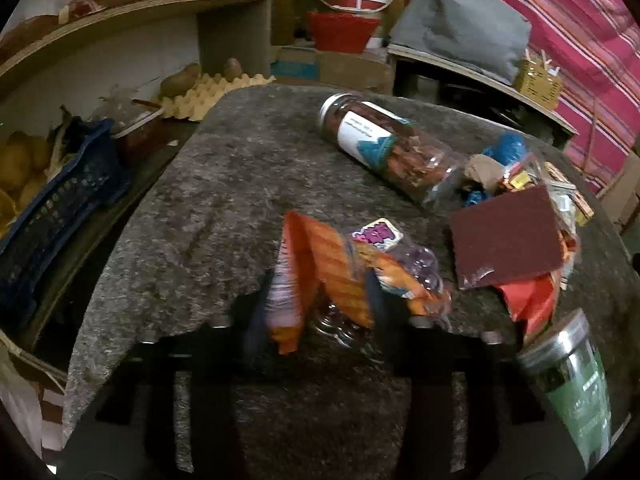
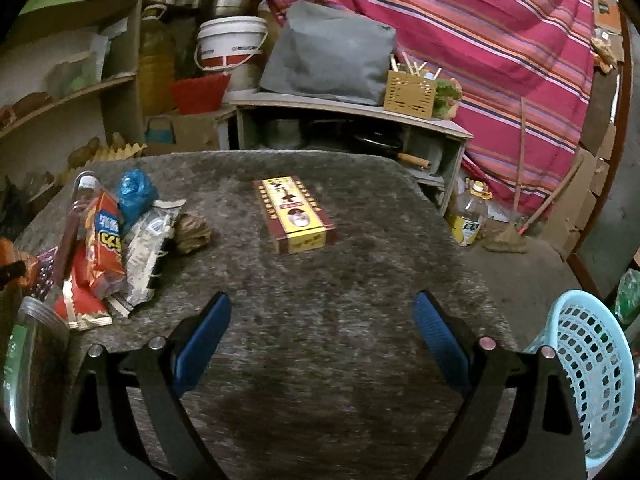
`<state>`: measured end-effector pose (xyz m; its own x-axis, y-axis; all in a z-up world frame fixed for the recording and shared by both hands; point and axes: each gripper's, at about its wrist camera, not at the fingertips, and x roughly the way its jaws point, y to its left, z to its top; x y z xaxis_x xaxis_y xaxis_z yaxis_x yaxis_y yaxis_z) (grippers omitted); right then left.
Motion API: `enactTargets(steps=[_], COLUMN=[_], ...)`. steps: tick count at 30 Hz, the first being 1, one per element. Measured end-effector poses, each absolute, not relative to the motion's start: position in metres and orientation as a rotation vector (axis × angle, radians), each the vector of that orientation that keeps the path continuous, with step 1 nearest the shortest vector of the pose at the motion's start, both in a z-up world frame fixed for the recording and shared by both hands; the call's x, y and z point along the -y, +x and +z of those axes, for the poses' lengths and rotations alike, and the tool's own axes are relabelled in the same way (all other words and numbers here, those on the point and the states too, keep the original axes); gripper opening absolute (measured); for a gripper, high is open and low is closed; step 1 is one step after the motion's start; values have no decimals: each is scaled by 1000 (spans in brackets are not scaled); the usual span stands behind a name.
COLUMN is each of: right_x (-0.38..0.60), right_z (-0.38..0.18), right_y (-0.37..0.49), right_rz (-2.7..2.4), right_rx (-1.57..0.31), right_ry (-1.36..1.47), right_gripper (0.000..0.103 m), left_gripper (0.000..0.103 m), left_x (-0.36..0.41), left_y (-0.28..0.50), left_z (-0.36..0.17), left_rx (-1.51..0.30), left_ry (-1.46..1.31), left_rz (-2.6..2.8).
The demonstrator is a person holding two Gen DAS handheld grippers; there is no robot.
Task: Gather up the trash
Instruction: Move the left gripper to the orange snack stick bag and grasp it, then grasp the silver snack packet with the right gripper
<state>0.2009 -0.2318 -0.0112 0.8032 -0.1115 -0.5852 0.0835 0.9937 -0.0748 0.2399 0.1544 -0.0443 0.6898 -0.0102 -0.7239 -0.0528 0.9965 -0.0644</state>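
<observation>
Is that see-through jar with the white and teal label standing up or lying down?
Lying down. The jar rests on its side on the grey table, its lid end pointing away from the trash pile.

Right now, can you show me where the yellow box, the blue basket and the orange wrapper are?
yellow box (image 2: pixel 297 213): right wrist view, middle of its top face.
blue basket (image 2: pixel 592 364): right wrist view, its holed side wall.
orange wrapper (image 1: pixel 332 276): left wrist view, its striped middle panel.

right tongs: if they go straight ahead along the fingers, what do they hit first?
Most likely the yellow and red box, lying flat on the grey table roughly on the centreline of the open right tongs. Bare tabletop lies between. Depth and height are unclear; if held high, they could pass over the box.
</observation>
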Motion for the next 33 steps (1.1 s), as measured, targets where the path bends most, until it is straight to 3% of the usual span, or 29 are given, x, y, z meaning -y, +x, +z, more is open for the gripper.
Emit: enactTargets(steps=[3, 5, 33], right_x=[224, 219, 163], right_z=[-12, -13, -18], right_y=[201, 202, 225], right_rz=[-94, -83, -20], right_rx=[-630, -628, -613], right_ry=[-54, -55, -90], right_gripper=[91, 91, 91], left_gripper=[11, 10, 7], left_x=[-161, -164, -162], left_y=[238, 236, 234], left_z=[-42, -39, -21], left_rx=[-800, -780, -700], left_ry=[-118, -132, -33], left_rz=[17, 18, 103])
